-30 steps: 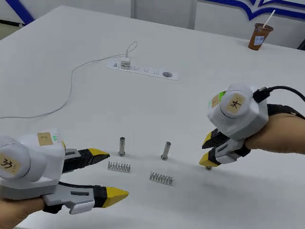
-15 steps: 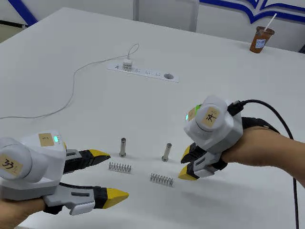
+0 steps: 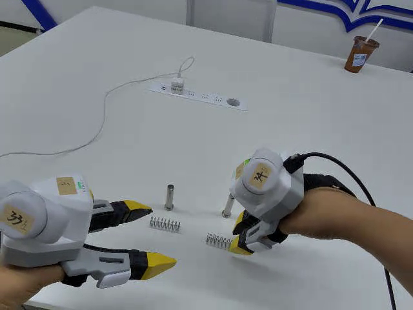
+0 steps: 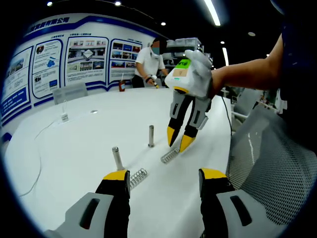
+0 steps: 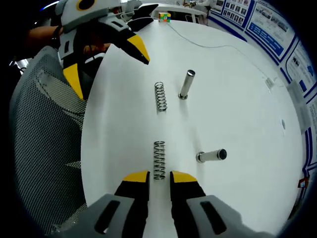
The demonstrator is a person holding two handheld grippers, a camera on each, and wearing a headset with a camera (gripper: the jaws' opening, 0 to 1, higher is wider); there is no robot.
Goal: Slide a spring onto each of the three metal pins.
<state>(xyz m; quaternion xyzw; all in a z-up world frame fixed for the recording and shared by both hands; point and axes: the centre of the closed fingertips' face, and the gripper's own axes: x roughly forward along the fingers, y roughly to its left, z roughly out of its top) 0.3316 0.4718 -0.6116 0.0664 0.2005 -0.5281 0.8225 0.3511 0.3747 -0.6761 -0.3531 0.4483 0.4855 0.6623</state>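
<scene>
Right tool [image 3: 237, 242] low over the counter [image 3: 303, 97], tips down at the near spring [image 3: 218, 241]. Jaws stand a narrow gap apart.

From the right gripper view, the right tool [image 5: 159, 177] has the near spring [image 5: 159, 158] dead ahead. The spring lies flat and its long axis runs straight out along the tool's own line. Its near end is at or just between the yellow tips. Can't be sure the pads touch the wire yet; looks like not quite.

Near pin [image 5: 212, 155] sits just beside that spring, off to the right of it in this view. In the head view the same pin [image 3: 228, 205] stands upright, partly behind the right tool's body.

Far pin [image 3: 170, 196] is upright, with the far spring [image 3: 164, 224] flat on the counter just in front of it, not touching. Two pins and two springs counted, none threaded.

Left tool [image 3: 155, 234] is held above the counter edge, jaws wide open, empty. Left gripper view agrees: left tool [image 4: 165, 173] open, far spring [image 4: 138, 177] just ahead of its left jaw, right tool [image 4: 179, 142] coming down onto the near spring [image 4: 169, 155].

Judgement: the right tool is much the nearer to the near spring and its pin. The spring lies flat and the pin stands upright, so after the grip the spring has to be tipped on end, with its bore over the pin top. An end-on grip leaves little wire to hold.
</scene>
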